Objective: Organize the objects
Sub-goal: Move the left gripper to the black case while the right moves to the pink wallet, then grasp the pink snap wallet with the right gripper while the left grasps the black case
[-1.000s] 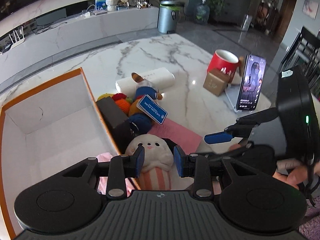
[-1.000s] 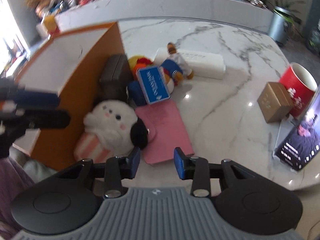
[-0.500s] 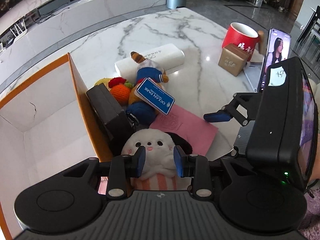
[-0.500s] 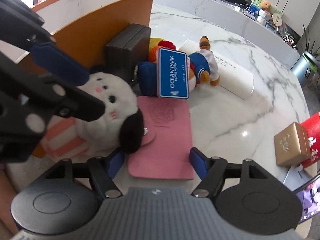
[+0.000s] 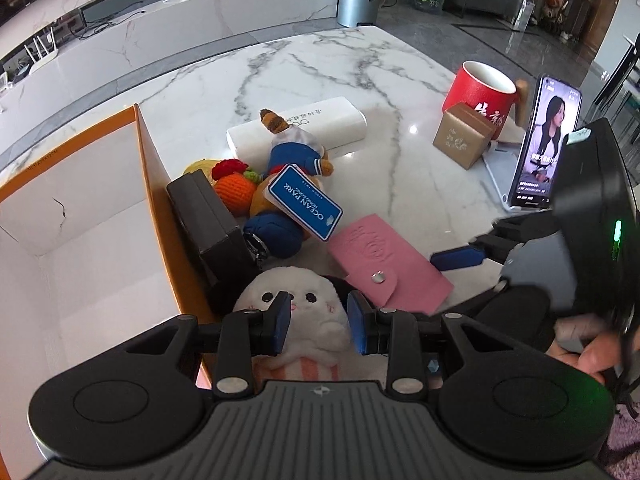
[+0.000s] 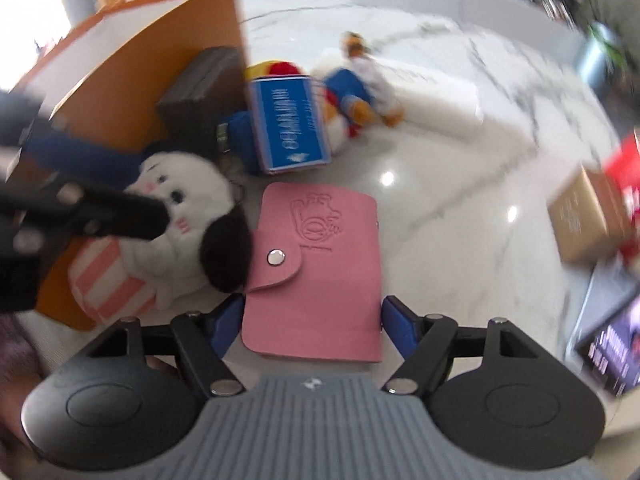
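Observation:
A white plush toy point(image 5: 308, 308) with a pink striped base lies beside the orange box point(image 5: 152, 184). My left gripper point(image 5: 319, 322) is open, its pads on either side of the plush's head. A pink card wallet point(image 6: 316, 264) lies flat on the marble table. My right gripper point(image 6: 312, 328) is wide open, its fingertips on either side of the wallet's near end. The wallet also shows in the left wrist view point(image 5: 388, 264). The plush shows in the right wrist view point(image 6: 180, 216).
A dark case point(image 5: 208, 216), a blue Ocean Park tag point(image 5: 306, 206), a sailor doll point(image 5: 294, 152) and knitted fruit point(image 5: 234, 184) lie by the box. A white long box point(image 5: 316, 128), gold box point(image 5: 464, 140), red mug point(image 5: 480, 92) and propped phone point(image 5: 548, 140) stand further off.
My right gripper has opened wide and come down over the pink wallet. My left gripper has opened somewhat and stays over the white plush.

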